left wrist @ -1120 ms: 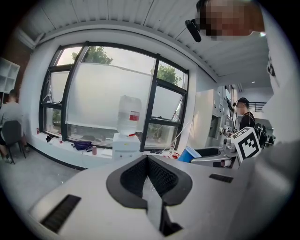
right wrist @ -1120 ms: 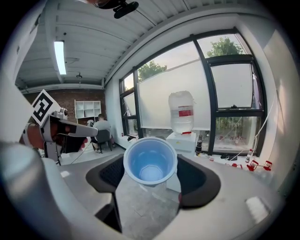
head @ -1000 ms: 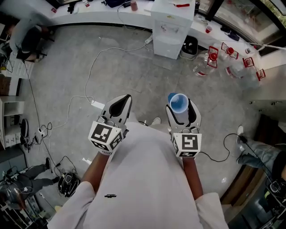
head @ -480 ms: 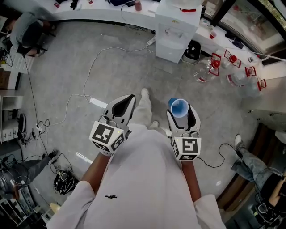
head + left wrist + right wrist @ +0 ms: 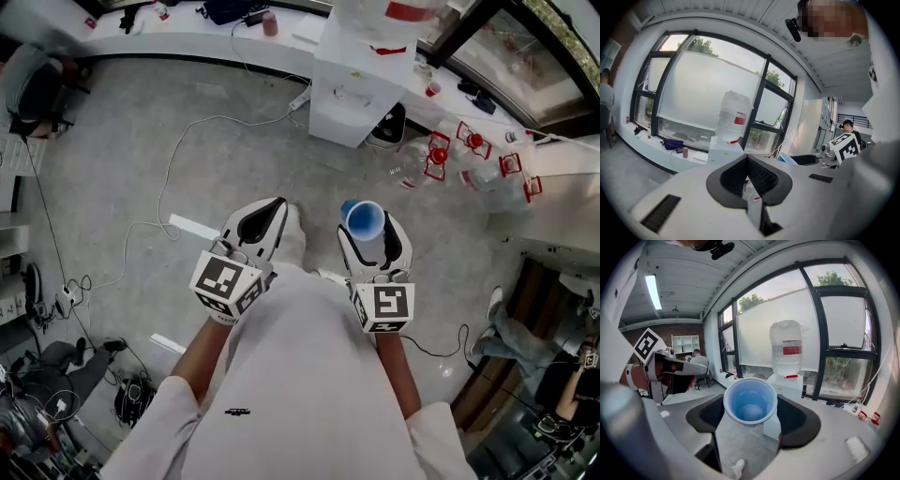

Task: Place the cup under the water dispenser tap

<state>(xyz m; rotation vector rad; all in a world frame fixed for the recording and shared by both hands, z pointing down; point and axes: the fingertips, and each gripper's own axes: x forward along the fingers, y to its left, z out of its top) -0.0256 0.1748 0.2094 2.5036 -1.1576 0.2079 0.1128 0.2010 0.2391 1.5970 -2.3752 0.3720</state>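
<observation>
Cup [image 5: 364,220]: blue, empty, upright with its mouth open to the ceiling, clamped at its wall between the two dark pads of the right hand-held gripper [image 5: 372,236]. In the right gripper view the pads sit on either side of it below the rim. That grip appears chosen to keep the cup level in transit and leave its base free for setting down. It is carried in front of the person's body, above the floor [image 5: 141,141], well apart from the tap.

Left hand-held gripper [image 5: 255,225]: jaws closed together with nothing between them, held alongside the right. Judged idle, kept clear of the carrying side.

Marker cubes [image 5: 225,284] on both grippers show black-and-white square patterns only, no lettering.

Water dispenser [image 5: 352,89]: white cabinet standing ahead on the floor against the desk [image 5: 187,37] below the window. It carries an inverted clear bottle [image 5: 786,350] with a red band label, on which no print is legible. The tap recess faces the person and is unoccupied as far as can be made out. Judged status: approach in progress, placement not yet begun.

Spare bottles [image 5: 441,150] with red caps lie on the floor to the right of the dispenser. No brand is readable anywhere.
</observation>
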